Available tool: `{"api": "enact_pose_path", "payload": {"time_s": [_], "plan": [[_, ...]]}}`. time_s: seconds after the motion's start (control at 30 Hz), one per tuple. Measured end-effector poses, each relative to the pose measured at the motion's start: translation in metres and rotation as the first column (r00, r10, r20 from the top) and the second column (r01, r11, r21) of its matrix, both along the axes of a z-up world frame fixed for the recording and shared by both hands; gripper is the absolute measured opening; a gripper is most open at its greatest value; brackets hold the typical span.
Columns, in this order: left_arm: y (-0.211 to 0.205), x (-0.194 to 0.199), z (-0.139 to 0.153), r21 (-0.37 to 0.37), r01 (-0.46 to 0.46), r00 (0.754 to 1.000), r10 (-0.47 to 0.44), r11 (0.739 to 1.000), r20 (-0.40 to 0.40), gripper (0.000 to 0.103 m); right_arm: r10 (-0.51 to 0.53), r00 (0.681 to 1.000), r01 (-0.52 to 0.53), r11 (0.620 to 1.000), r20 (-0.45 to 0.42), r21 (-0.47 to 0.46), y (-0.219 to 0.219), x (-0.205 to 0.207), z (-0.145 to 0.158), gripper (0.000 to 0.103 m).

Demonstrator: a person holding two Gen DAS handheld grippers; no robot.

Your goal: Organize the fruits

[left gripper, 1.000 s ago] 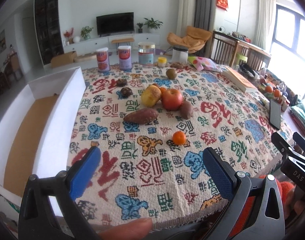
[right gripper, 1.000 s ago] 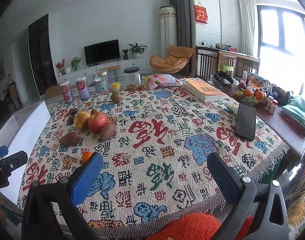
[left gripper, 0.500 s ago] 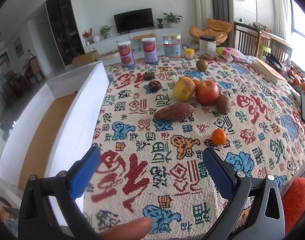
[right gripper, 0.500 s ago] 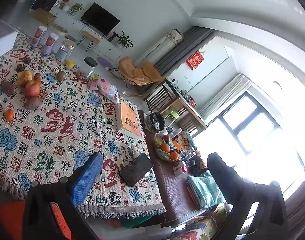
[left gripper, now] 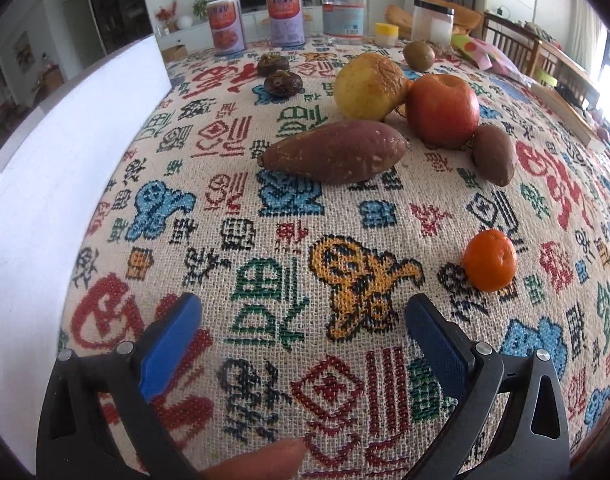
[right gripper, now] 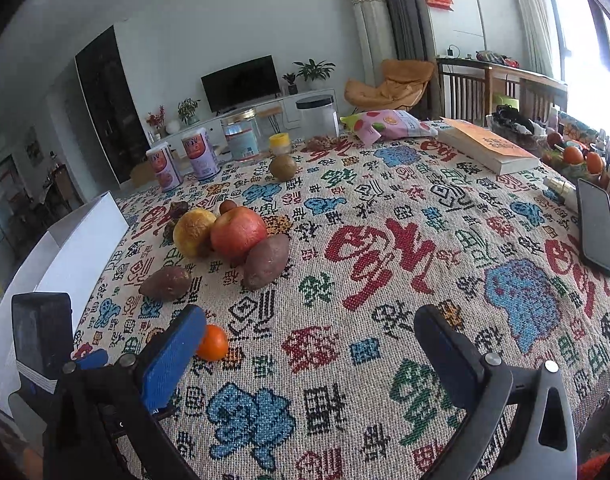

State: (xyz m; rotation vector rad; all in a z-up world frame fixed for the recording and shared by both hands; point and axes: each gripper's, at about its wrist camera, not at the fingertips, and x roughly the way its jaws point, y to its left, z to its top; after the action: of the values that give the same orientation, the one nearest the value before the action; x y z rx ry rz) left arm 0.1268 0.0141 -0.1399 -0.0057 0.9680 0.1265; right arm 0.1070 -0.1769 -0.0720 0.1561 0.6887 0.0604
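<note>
Presently my left claw (left gripper: 303, 322) stands wide apart, blue pads empty, low over a woven tablecloth (left gripper: 265, 280) patterned with coloured characters. My right claw (right gripper: 309, 334) is likewise spread wide and holds nothing.

Ahead of the left claw lies a large sweet potato (left gripper: 335, 155); beyond it, a yellow wrinkled fruit (left gripper: 369, 86) and a red apple (left gripper: 443, 110) touch one another, and a smaller sweet potato (left gripper: 493, 154) sits just beside the apple. A tangerine (left gripper: 489, 260) rests alone, ahead and to the right of the left claw's right finger. Two dark shrivelled fruits (left gripper: 283, 82) and a brownish-green round fruit (left gripper: 419, 55) lie farther off. A white box (left gripper: 65, 168) borders the cloth on the left.

The right wrist view adds the room: a television (right gripper: 241, 82) against the far wall, an orange chair (right gripper: 393, 84), a book (right gripper: 489, 150), a snack bag (right gripper: 385, 124) and a dark phone (right gripper: 595, 226) lying on the cloth to the far right. There the tangerine sits just beside my right claw's left finger. The left view alone shows a fingertip (left gripper: 261, 460) at its bottom edge.
</note>
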Motion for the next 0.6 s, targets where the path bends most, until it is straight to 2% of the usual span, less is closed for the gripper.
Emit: {"api": "enact_pose_path", "payload": {"time_s": [0.07,0.13,0.23,0.47,0.6], "plan": [[0.001,0.003,-0.001,-0.015,-0.007,1.0,0.007,1.0,-0.008,0.103,-0.004,1.0,0.005,0.994,0.012,-0.106,0.008,0.012,-0.009,0.103],[0.005,0.004,-0.003,-0.052,-0.024,1.0,0.023,0.998,-0.017,0.103,-0.006,1.0,0.005,0.986,-0.006,-0.165,0.01,0.018,-0.023,0.103],[0.004,0.006,-0.003,-0.051,-0.025,1.0,0.024,0.998,-0.012,0.103,-0.022,0.997,0.013,0.994,-0.08,-0.11,-0.002,0.024,-0.038,0.103],[0.004,0.006,-0.004,-0.053,-0.024,1.0,0.024,0.998,0.006,0.103,-0.075,0.976,0.052,0.992,-0.206,-0.116,-0.013,0.039,-0.066,0.103],[0.005,0.006,-0.003,-0.055,-0.028,1.0,0.029,0.998,0.008,0.103,-0.075,0.971,0.058,0.995,-0.228,-0.083,-0.019,0.041,-0.07,0.103]]}}
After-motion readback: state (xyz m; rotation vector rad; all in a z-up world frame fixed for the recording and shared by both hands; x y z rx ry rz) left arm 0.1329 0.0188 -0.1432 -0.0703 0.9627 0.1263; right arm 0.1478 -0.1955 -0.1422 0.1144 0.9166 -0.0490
